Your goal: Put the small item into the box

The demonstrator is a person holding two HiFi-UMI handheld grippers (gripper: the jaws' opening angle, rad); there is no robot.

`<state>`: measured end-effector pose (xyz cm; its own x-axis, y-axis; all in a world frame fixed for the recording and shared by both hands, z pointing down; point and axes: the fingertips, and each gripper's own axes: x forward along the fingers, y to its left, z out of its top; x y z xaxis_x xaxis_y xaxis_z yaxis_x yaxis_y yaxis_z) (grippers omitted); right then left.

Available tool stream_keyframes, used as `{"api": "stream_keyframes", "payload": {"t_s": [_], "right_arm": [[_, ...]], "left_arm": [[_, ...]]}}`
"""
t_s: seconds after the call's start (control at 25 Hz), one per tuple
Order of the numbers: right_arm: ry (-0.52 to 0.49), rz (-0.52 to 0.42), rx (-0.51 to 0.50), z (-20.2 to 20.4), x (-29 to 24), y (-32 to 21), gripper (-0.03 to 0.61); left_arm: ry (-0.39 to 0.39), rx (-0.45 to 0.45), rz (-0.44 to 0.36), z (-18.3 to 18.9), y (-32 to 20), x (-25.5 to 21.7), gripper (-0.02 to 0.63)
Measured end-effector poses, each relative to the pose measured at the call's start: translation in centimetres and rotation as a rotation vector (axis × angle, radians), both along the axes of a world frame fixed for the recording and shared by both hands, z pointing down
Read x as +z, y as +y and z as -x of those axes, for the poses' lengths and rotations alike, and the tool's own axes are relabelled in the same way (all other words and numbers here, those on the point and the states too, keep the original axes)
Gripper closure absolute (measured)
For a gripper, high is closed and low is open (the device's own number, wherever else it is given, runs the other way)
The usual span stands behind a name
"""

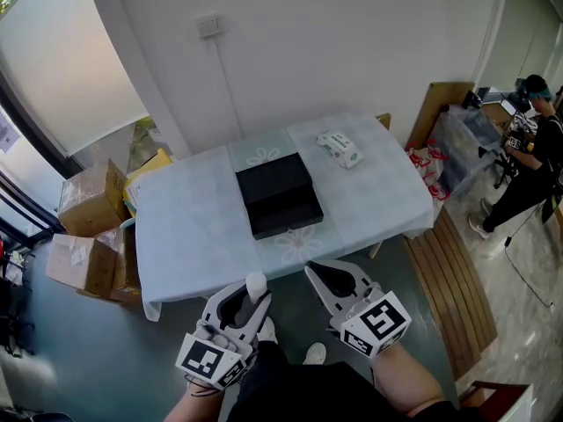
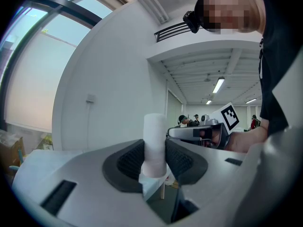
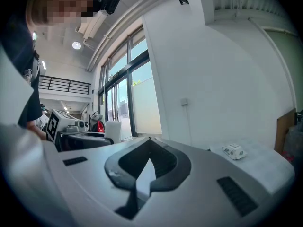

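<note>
A black box (image 1: 278,193) lies shut on the middle of the table (image 1: 193,227), which has a pale blue cloth. My left gripper (image 1: 253,295) hovers off the table's near edge, shut on a small white cylinder (image 1: 256,286) that stands upright between its pads. In the left gripper view the cylinder (image 2: 154,143) rises above the jaws of that gripper (image 2: 155,151). My right gripper (image 1: 310,271) is beside it, also short of the table, with its jaws closed tip to tip and nothing in them (image 3: 150,141). The cylinder (image 3: 113,130) shows at the left of the right gripper view.
A small white packet (image 1: 339,149) lies at the table's far right part, also in the right gripper view (image 3: 235,151). Cardboard boxes (image 1: 88,202) are stacked left of the table. A slatted wooden bench (image 1: 453,280) and a clear bin (image 1: 466,139) stand right. A person (image 1: 528,148) is far right.
</note>
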<state>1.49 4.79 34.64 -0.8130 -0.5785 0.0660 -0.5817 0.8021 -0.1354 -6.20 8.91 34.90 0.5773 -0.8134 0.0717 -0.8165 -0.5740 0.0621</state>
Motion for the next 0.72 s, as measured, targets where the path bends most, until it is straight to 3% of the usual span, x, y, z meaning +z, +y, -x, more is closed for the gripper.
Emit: {"api": "stream_keyframes", "payload": {"t_s": [0.72], "right_arm": [[0.013, 0.013, 0.078, 4.9, -0.3, -5.6, 0.569]], "left_arm": [[0.011, 0.076, 0.011, 5.4, -6.2, -0.3, 0.476]]}}
